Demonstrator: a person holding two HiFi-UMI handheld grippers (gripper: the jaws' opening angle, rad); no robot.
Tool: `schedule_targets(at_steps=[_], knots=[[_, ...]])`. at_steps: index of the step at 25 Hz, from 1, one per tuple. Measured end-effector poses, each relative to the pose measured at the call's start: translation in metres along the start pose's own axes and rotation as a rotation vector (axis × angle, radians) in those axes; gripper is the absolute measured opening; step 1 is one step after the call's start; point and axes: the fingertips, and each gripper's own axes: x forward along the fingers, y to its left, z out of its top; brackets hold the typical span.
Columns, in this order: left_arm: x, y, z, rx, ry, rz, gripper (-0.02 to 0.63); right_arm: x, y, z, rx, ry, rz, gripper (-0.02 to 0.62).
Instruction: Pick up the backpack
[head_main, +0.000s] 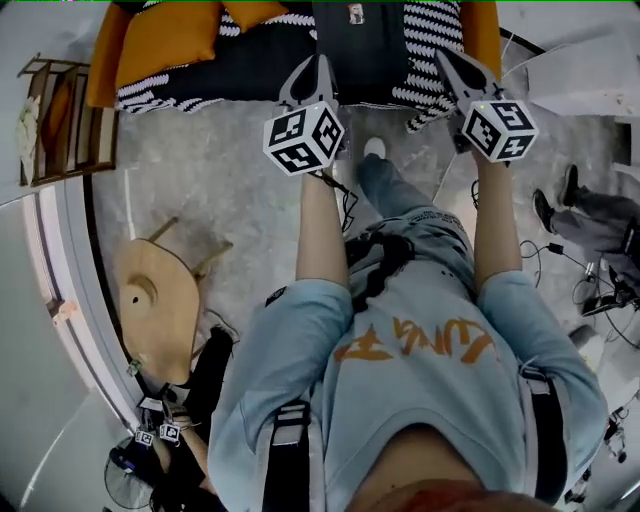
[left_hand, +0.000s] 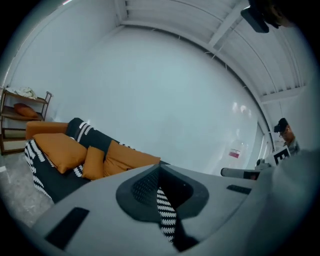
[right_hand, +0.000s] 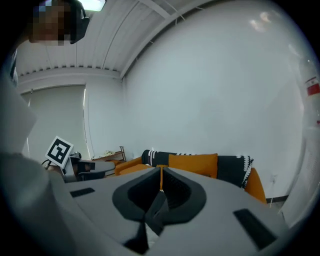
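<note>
The backpack (head_main: 360, 45), dark with a small tag near its top, lies on the sofa (head_main: 160, 45) at the top middle of the head view, among orange cushions and a black-and-white striped blanket. My left gripper (head_main: 314, 66) is held out just left of it and my right gripper (head_main: 452, 62) just right of it, both at the sofa's front edge and apart from the bag. In the left gripper view the left gripper (left_hand: 159, 167) has its jaws shut and empty. The right gripper (right_hand: 161, 170) is likewise shut on nothing. The gripper views do not show the backpack clearly.
A wooden shelf (head_main: 60, 120) stands at the left by the wall. A pale wooden stool (head_main: 160, 300) sits on the floor at lower left, with a small fan (head_main: 130, 480) below it. Cables trail over the floor, and another person's legs (head_main: 590, 215) are at the right.
</note>
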Motion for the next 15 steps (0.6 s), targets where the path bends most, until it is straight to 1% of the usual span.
schedule_targets(at_steps=[2,4,8,11,15], knots=[[0.028,0.002,-0.003,0.016,0.051,0.008,0.021,0.021,-0.021,-0.008,0.054,0.021,0.004,0.031],[0.054,0.004,0.001,0.036,0.083,0.015,0.021,0.040,-0.042,-0.004,0.105,0.012,0.002,0.031],[0.096,0.002,0.018,0.061,0.102,0.016,0.021,0.073,-0.071,0.013,0.154,-0.018,0.008,0.031],[0.115,-0.002,0.020,0.072,0.123,0.011,0.021,0.084,-0.087,0.015,0.182,-0.016,0.007,0.031],[0.134,0.005,0.025,0.077,0.138,0.016,0.021,0.096,-0.103,0.017,0.210,-0.018,0.000,0.031]])
